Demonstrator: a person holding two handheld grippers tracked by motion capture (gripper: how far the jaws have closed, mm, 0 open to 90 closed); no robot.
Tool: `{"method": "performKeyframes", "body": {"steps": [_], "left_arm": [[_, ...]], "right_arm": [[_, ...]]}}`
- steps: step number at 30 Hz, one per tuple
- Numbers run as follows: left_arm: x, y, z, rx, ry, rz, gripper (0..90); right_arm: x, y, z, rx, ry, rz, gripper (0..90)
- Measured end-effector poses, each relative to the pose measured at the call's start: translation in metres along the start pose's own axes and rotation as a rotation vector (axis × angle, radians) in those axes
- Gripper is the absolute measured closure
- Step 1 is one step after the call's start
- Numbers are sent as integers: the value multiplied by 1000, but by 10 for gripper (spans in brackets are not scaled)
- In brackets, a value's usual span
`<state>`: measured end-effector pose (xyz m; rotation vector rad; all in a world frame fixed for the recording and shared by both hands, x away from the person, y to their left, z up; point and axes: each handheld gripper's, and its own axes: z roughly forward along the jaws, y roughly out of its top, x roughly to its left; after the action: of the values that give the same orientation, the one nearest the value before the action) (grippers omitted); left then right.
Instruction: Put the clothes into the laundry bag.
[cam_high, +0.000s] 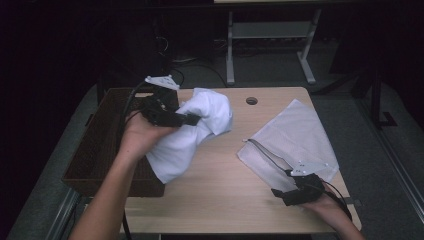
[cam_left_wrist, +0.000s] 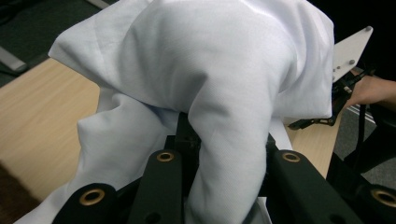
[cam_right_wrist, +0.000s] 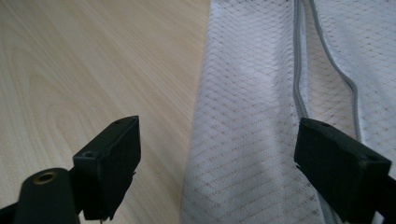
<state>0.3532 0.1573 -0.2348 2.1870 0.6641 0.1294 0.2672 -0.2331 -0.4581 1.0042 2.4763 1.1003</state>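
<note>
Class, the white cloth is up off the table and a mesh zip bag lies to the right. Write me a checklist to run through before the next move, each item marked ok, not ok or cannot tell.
1. Left tool grips the white cloth: ok, fabric is bunched between its jaws in the left gripper view.
2. Cloth fully clear of the table: cannot tell, its lower end hangs low.
3. Mesh bag lies flat on the table: ok.
4. Bag's zip open wide enough for the cloth: cannot tell.
5. Right tool holding the bag: not ok, jaws open, astride the bag's edge.
6. Brown basket out of the way at the left: ok.
</note>
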Motion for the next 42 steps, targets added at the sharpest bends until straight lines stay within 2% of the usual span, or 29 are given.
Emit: {"method": "performKeyframes", "body": {"steps": [6, 12, 17, 24, 29, 31, 34, 37, 39, 42], "left_arm": [[-15, -5, 36, 20, -35, -5, 725], [-23, -16, 63, 37, -44, -13, 723], [-26, -32, 83, 60, -27, -22, 723], [-25, -66, 114, 134, -3, -46, 719], [-26, -90, 126, 177, 1, -59, 718], [-26, -99, 130, 178, 1, -67, 717], [-26, -110, 136, 185, 13, -56, 713], [-26, -122, 143, 161, 24, -63, 704], [-25, -125, 146, 184, 16, -44, 692], [-24, -130, 150, 181, 13, -44, 673]], "right_arm": [[0, 0, -1, -2, 6, -5, 142], [0, 0, -2, -6, 8, -5, 142], [0, 0, -2, -9, 8, -6, 142], [0, 0, -1, -5, 11, -11, 142], [0, -1, -2, -5, 10, -9, 142], [0, -1, -2, -6, 9, -9, 142], [-1, -1, -2, 0, 10, -2, 144], [-2, 0, -2, 5, 7, 11, 143], [-2, 1, -4, 8, 9, 11, 126], [-2, 4, -8, -5, 32, 30, 134]]}}
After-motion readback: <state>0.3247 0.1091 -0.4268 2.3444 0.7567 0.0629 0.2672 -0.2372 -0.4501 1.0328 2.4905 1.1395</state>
